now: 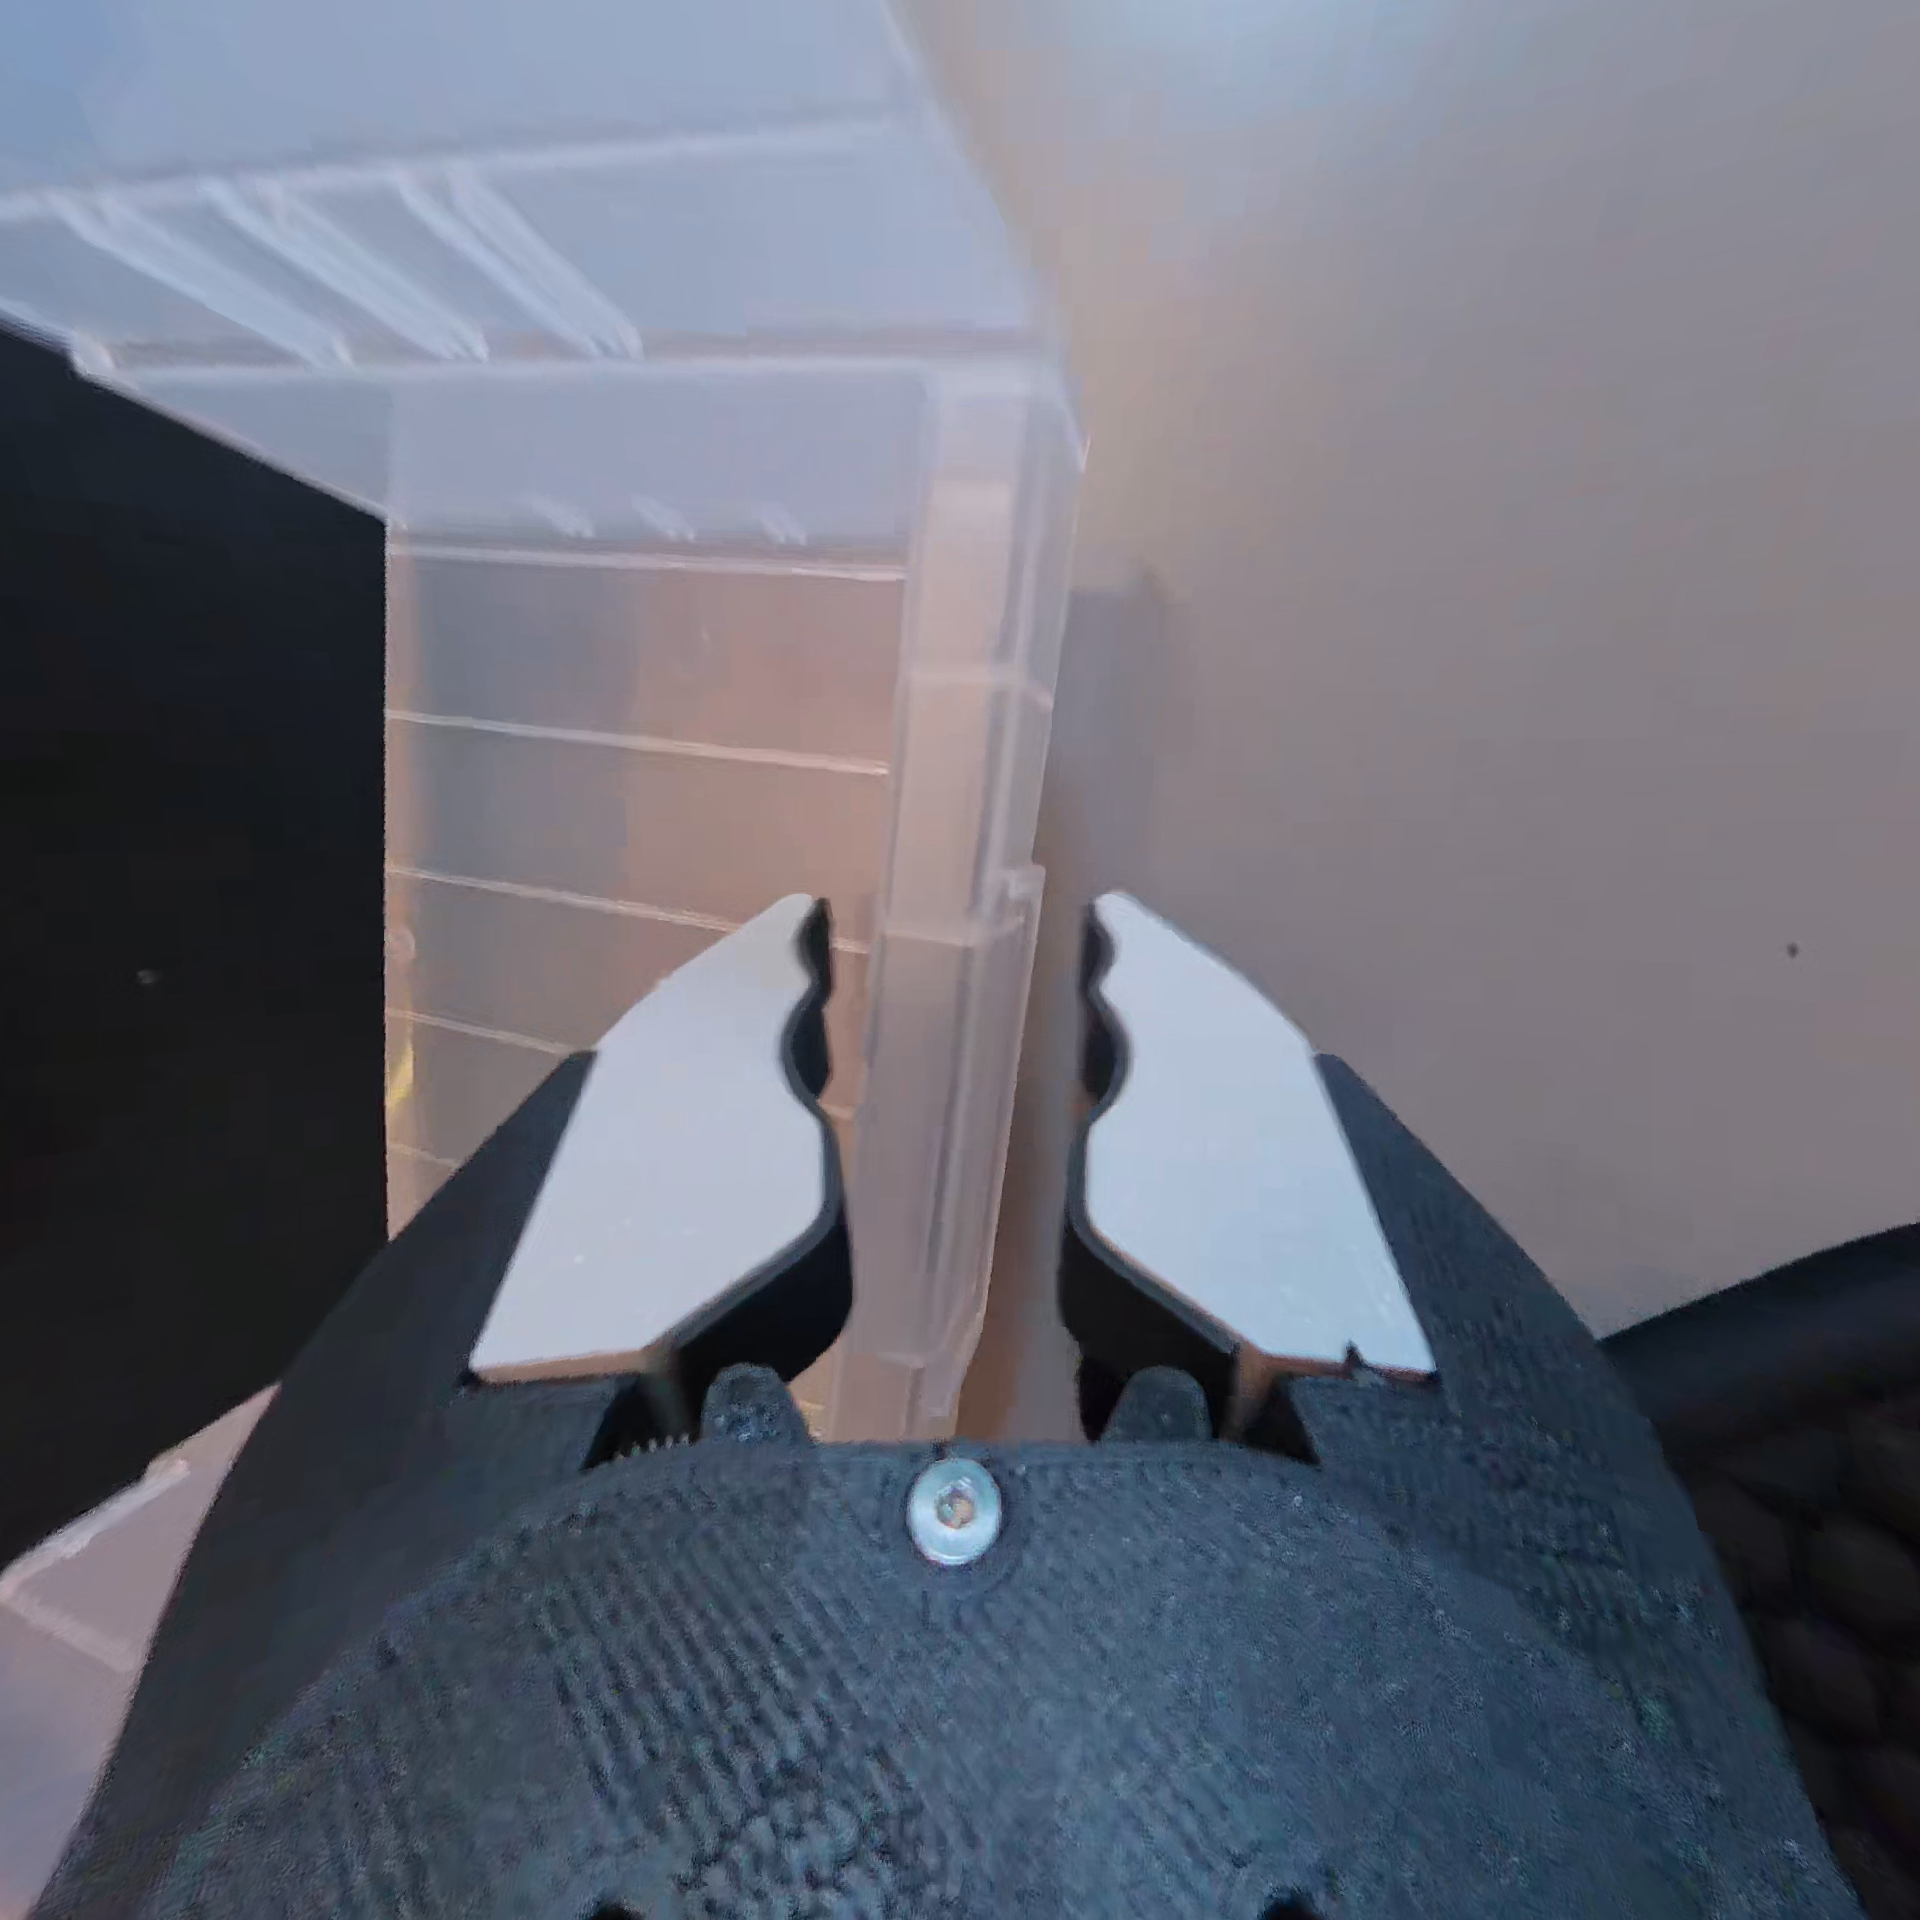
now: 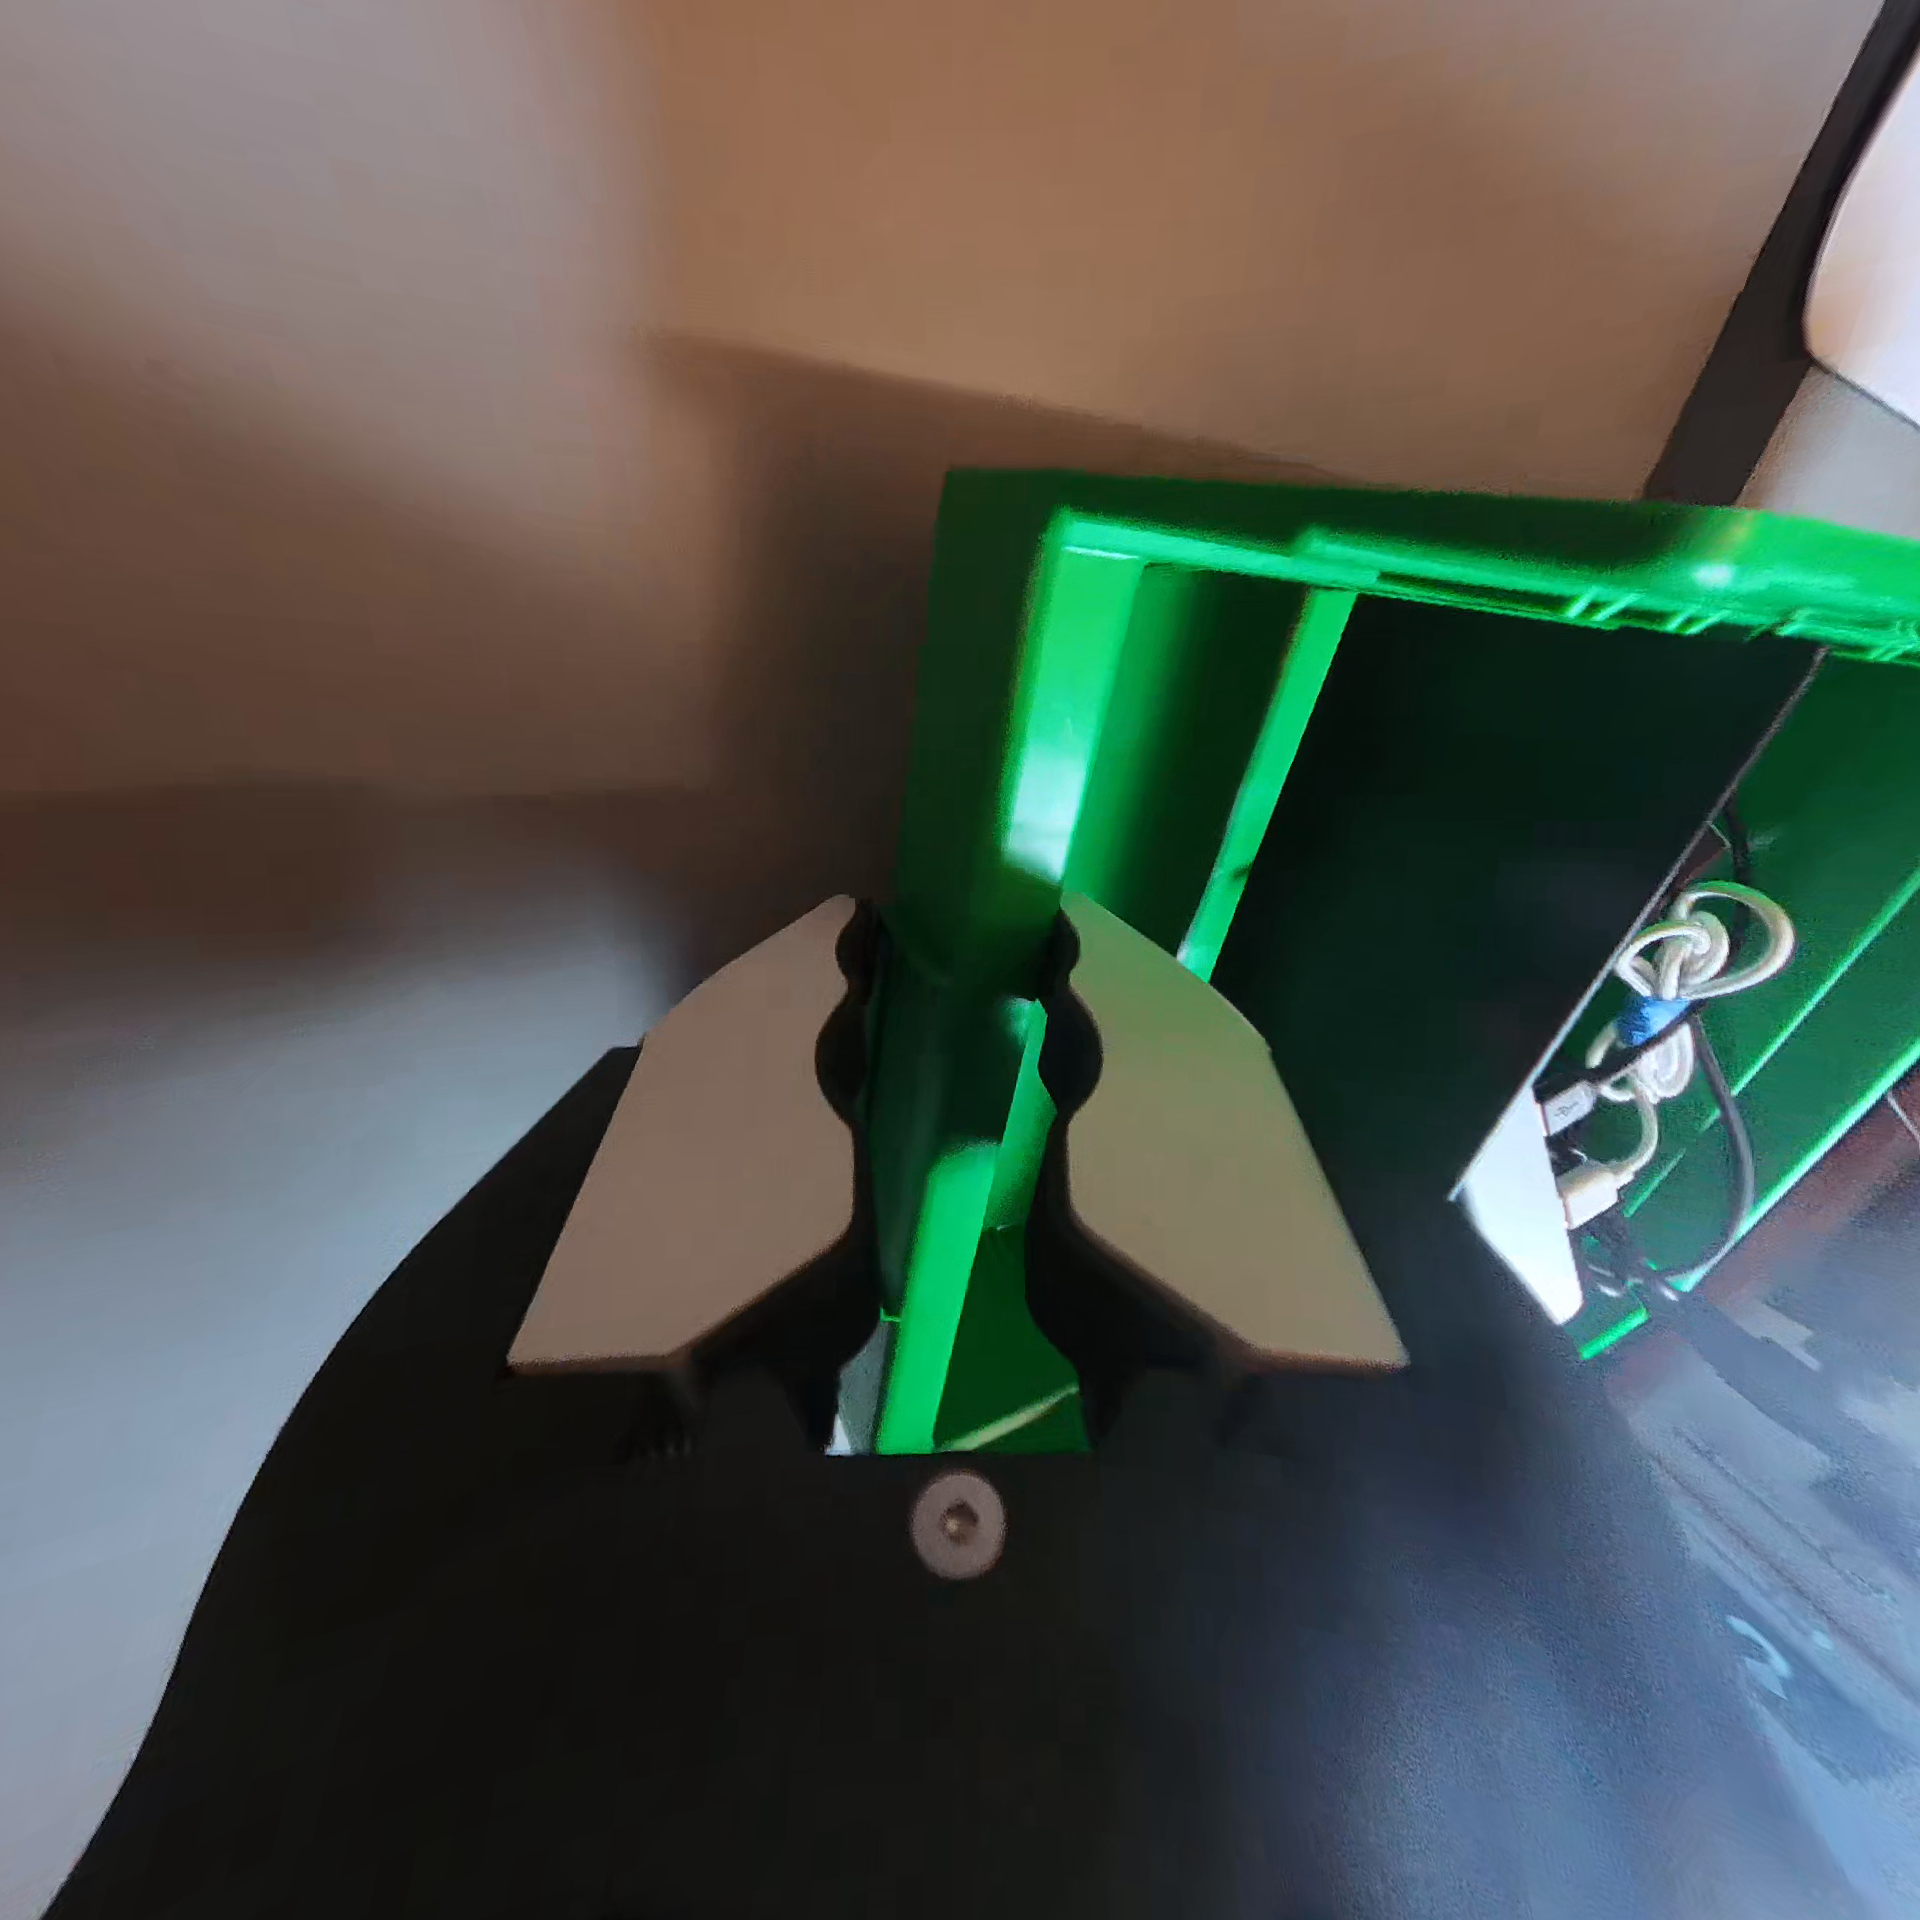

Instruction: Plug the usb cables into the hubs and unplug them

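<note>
Right gripper (image 2: 956, 935) clamps green bin (image 2: 1455, 551) wall; left gripper (image 1: 956, 925) spread, straddling clear bin (image 1: 966, 727) corner; cables (image 2: 1662, 966) inside; no legible writing.

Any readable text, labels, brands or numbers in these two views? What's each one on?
No readable text in either view.
Left wrist view: clear plastic bin, black panel, wall: no markings visible.
Right wrist view: green crate, gripped by the right gripper: no label visible.
White plug by the white cables: small dark mark, too small and blurred to read.
</note>
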